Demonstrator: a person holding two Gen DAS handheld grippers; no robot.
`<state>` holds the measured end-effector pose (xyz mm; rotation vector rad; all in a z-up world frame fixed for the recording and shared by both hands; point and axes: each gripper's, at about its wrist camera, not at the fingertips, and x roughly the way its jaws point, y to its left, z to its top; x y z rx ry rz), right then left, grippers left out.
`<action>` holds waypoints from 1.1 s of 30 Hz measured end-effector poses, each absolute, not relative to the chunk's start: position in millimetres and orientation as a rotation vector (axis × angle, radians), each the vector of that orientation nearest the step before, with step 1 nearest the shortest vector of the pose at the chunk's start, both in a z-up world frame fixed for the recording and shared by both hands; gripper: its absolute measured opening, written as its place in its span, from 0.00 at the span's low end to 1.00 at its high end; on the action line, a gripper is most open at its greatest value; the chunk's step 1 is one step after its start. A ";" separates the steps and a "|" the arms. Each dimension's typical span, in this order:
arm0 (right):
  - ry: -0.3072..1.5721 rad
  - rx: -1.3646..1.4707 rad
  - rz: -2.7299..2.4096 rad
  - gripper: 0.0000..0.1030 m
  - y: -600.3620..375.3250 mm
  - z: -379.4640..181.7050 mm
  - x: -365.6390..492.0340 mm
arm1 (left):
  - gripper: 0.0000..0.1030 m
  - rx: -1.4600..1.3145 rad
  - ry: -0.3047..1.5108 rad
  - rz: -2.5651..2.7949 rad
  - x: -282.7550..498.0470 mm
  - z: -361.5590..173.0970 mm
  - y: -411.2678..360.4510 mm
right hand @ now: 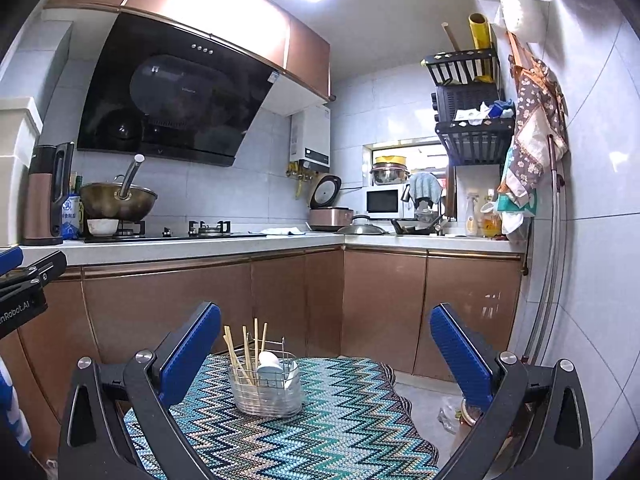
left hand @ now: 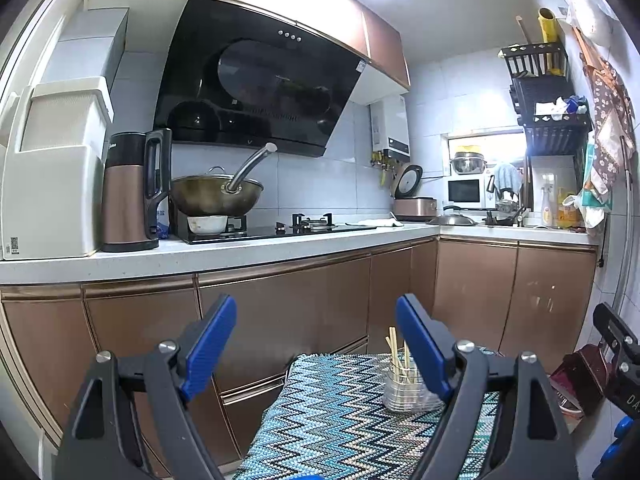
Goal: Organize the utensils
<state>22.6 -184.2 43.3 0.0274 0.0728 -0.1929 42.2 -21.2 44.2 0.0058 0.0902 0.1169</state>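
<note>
A wire utensil basket [right hand: 266, 390] stands on the zigzag-patterned cloth [right hand: 320, 432]. Several wooden chopsticks [right hand: 245, 350] and a white spoon [right hand: 269, 362] stick up out of it. In the left wrist view the same basket [left hand: 404, 390] sits partly behind the right finger, with chopsticks [left hand: 394, 346] showing above it. My left gripper [left hand: 316, 344] is open and holds nothing, raised above the cloth [left hand: 340, 420] and left of the basket. My right gripper [right hand: 326, 348] is open and holds nothing, with the basket just inside its left finger's line.
Copper-fronted cabinets [right hand: 200, 300] and a white countertop [right hand: 180, 246] run behind the table. On the counter stand a wok [right hand: 118, 200] on the hob, a kettle [left hand: 132, 192] and a rice cooker [right hand: 330, 212]. Clutter lies on the floor [right hand: 452, 416] at the right.
</note>
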 end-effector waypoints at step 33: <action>0.097 0.010 -0.188 1.00 -176.9 37.9 26.1 | 0.79 0.001 0.102 0.115 42.2 38.6 -19.1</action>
